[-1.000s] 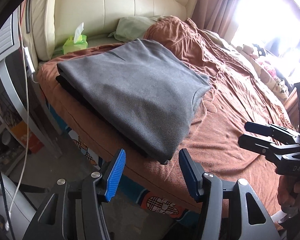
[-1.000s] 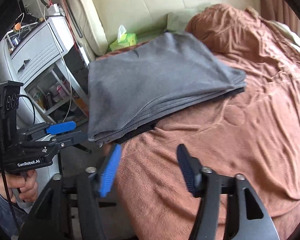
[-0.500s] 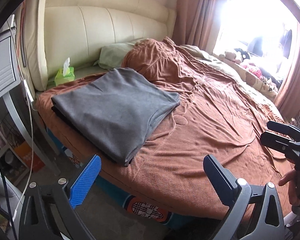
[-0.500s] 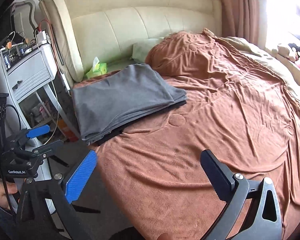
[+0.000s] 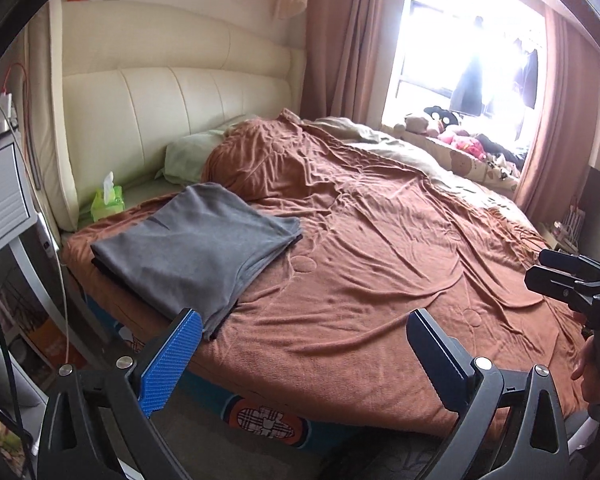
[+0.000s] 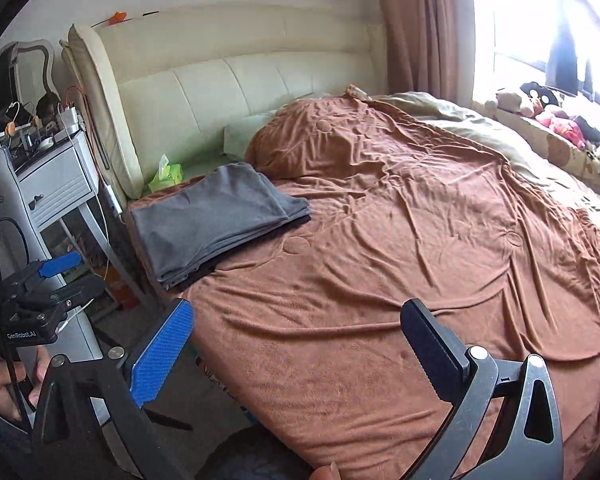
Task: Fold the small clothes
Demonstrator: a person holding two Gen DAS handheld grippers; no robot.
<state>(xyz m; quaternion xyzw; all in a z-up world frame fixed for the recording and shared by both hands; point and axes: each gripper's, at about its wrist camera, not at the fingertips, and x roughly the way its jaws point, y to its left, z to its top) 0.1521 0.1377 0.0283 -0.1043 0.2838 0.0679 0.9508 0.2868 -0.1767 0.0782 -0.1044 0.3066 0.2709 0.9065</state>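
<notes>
A folded grey garment (image 5: 192, 248) lies on the near left corner of the brown bedspread (image 5: 380, 264), on top of a dark piece that shows at its edges. It also shows in the right wrist view (image 6: 216, 216). My left gripper (image 5: 300, 344) is open and empty, held back from the bed's edge, well clear of the garment. My right gripper (image 6: 296, 340) is open and empty too, above the bed's near edge. Each gripper shows in the other's view, the right one (image 5: 568, 280) at the right and the left one (image 6: 56, 276) at the left.
A cream padded headboard (image 5: 172, 108) stands behind the bed. A green tissue pack (image 5: 108, 200) and a pale green pillow (image 5: 188, 156) lie near it. A white bedside cabinet (image 6: 52, 184) stands left of the bed. Soft toys (image 5: 448, 132) sit by the bright window.
Both grippers have pulled back and up from the folded grey garment and their jaws have opened wide. The garment stays folded on the bed's corner.
</notes>
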